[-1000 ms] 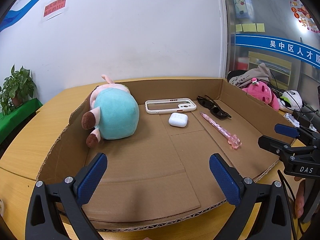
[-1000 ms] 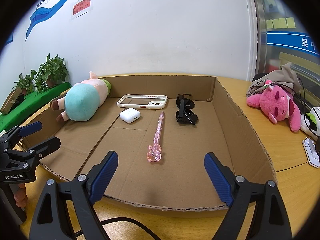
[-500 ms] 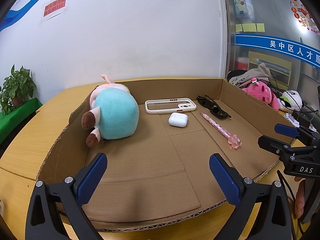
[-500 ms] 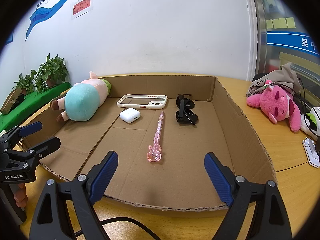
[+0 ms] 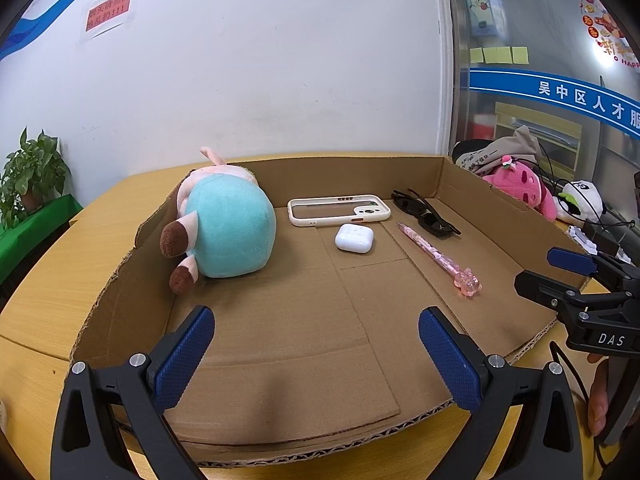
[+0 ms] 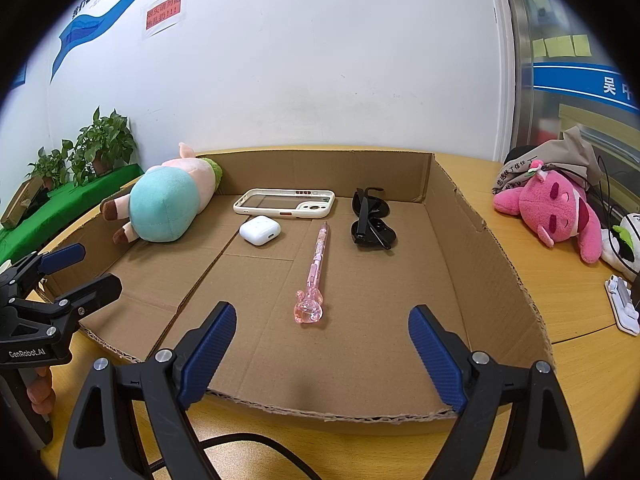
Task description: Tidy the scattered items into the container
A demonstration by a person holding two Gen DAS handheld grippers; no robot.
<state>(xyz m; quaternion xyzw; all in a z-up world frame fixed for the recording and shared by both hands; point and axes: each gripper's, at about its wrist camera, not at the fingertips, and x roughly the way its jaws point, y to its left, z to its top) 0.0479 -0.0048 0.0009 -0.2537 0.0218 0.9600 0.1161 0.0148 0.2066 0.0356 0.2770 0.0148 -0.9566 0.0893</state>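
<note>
A shallow cardboard box lies on the wooden table. Inside it are a teal and pink pig plush, a white phone case, a white earbud case, a pink pen and black sunglasses. My left gripper is open and empty over the box's near left edge. My right gripper is open and empty over the near right edge. Each gripper shows in the other's view, the right and the left.
A pink plush, a panda plush and a grey bag lie on the table right of the box. A white stand sits at the right edge. Potted plants stand on a green shelf at left.
</note>
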